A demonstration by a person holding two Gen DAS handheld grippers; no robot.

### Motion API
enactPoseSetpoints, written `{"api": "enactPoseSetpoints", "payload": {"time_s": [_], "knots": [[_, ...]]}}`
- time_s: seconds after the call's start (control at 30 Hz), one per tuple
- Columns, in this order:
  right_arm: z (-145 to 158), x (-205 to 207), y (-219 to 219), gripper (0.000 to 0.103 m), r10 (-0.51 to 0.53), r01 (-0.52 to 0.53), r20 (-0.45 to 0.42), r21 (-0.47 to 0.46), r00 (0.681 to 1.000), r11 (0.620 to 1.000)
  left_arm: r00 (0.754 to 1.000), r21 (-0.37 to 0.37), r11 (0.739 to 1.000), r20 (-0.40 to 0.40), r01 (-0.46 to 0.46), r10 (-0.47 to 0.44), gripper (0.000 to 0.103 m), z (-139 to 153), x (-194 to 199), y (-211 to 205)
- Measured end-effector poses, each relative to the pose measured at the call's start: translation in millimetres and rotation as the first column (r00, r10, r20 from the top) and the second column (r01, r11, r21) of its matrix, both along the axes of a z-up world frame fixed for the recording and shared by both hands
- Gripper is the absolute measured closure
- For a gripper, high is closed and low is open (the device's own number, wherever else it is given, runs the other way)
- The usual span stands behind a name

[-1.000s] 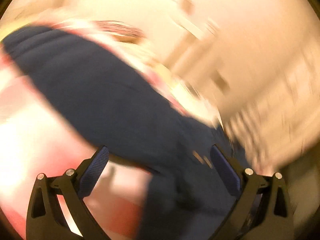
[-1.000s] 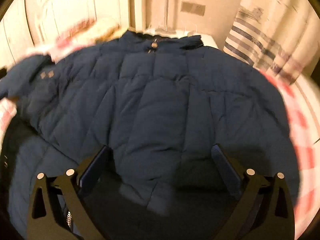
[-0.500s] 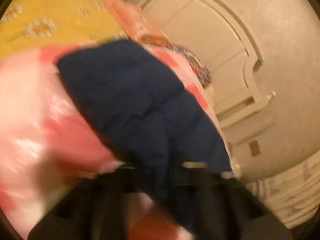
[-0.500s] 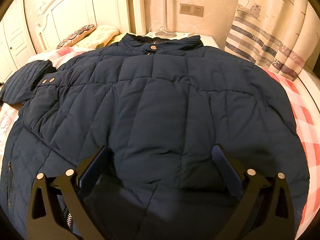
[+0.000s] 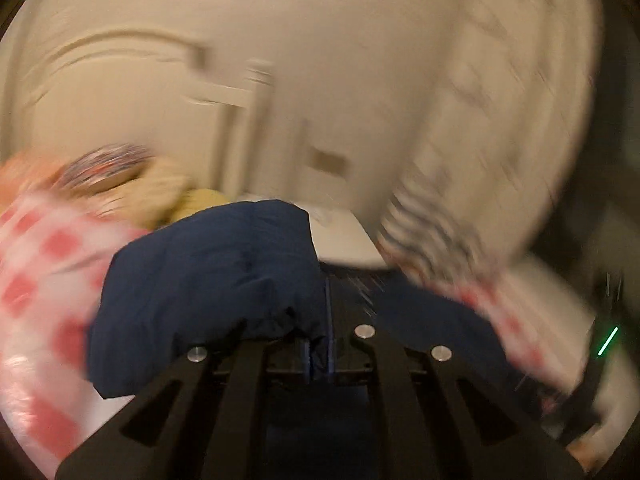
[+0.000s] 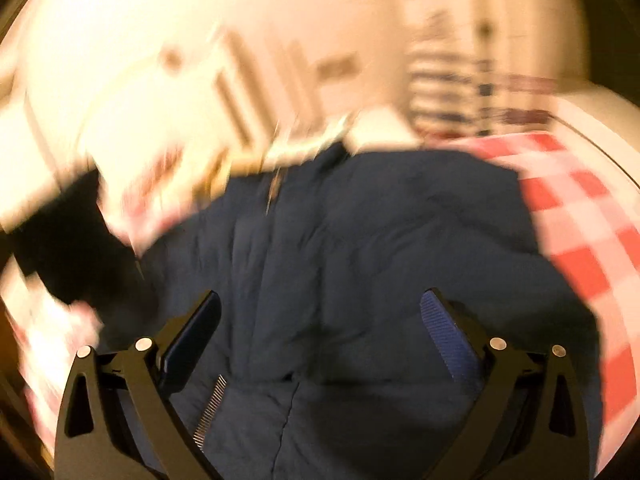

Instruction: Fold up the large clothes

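Motion blur smears both wrist views, so I read only the larger shapes. My left gripper (image 5: 318, 354) has its jaws closed on a bunched fold of the navy puffer jacket (image 5: 208, 276), the fabric pinched in the narrow slit between the blue pads (image 5: 329, 320). That fold, probably a sleeve though I cannot be sure, bulges up ahead of the jaws and to their left, over the red-and-white checked bedsheet (image 5: 44, 264). Pillows (image 5: 160, 192) lie beyond it at the head of the bed, against the cream headboard (image 5: 120, 92).

My right gripper (image 6: 318, 320) hovers with its jaws wide apart and nothing between them. Under it the body of the jacket (image 6: 360, 248) lies spread across the bed, its quilted panels facing up and a zipper edge (image 6: 210, 412) showing just beside the left finger. Checked sheet (image 6: 580, 220) is bare along the bed's right edge, beside the jacket.
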State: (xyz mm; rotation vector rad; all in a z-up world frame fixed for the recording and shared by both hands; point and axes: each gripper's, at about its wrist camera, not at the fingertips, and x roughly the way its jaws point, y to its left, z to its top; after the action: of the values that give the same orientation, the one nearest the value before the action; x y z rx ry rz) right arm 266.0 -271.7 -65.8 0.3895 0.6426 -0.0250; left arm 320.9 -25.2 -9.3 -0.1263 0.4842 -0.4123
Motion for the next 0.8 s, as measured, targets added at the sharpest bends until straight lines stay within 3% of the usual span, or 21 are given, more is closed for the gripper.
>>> {"api": "enactPoseSetpoints", "payload": {"time_s": [0.07,0.13,0.17,0.2,0.23,0.3,0.4,0.43,0.5,0.57,0.63,0.73,0.77,0.8], "knots": [[20,-26,-24,0.007,-0.08,0.075,0.072,0.066,0.994,0.995,0.993,0.088,0.992,-0.08,0.09,-0.083,0.094,-29,4,-58],[34,-48,-42,0.007,-0.115,0.109,0.107,0.069,0.988,0.992,0.971,0.182,0.97,-0.202,0.163,-0.125,0.089,-70,6,-111],[38,-56,-47,0.007,-0.124,0.118,0.111,0.058,0.986,0.991,0.962,0.221,0.958,-0.24,0.184,-0.129,0.083,-86,6,-125],[41,-63,-53,0.007,-0.129,0.125,0.109,0.045,0.986,0.991,0.956,0.29,0.935,-0.264,0.203,-0.126,0.063,-103,3,-145],[42,-72,-61,0.007,-0.135,0.133,0.104,0.03,0.985,0.991,0.958,0.337,0.916,-0.251,0.219,-0.137,0.038,-111,-3,-155],[41,-84,-70,0.006,-0.146,0.145,0.094,0.009,0.985,0.989,0.953,0.425,0.857,-0.212,0.291,-0.218,0.01,-115,-20,-174],[29,-95,-84,0.006,-0.165,0.165,0.057,0.003,0.985,0.986,0.949,0.479,0.82,-0.155,0.314,-0.274,0.006,-104,-43,-176],[22,-97,-88,0.006,-0.174,0.173,0.045,0.02,0.984,0.985,0.949,0.473,0.823,-0.128,0.314,-0.289,0.006,-95,-49,-168],[11,-97,-96,0.006,-0.188,0.187,0.018,0.064,0.982,0.98,0.948,0.406,0.86,-0.06,0.309,-0.312,0.006,-67,-61,-134],[1,-93,-95,0.006,-0.176,0.176,-0.007,0.099,0.984,0.979,0.956,0.292,0.918,0.035,0.27,-0.293,0.002,-38,-76,-85],[-2,-87,-82,0.006,-0.14,0.141,-0.015,0.081,0.99,0.987,0.978,0.165,0.971,0.084,0.176,-0.191,0.002,-19,-77,-28],[0,-71,-49,0.006,-0.048,0.048,-0.024,-0.001,0.999,0.999,0.999,0.027,0.999,-0.023,-0.03,0.031,0.002,-29,-49,46],[2,-66,-34,0.006,-0.009,0.008,-0.028,-0.042,1.0,0.999,0.991,-0.002,0.994,-0.086,-0.108,0.107,0.002,-38,-42,67],[4,-59,-16,0.006,0.043,-0.046,-0.032,-0.085,0.999,0.995,0.963,-0.036,0.979,-0.188,-0.202,0.192,0.003,-53,-32,92]]}}
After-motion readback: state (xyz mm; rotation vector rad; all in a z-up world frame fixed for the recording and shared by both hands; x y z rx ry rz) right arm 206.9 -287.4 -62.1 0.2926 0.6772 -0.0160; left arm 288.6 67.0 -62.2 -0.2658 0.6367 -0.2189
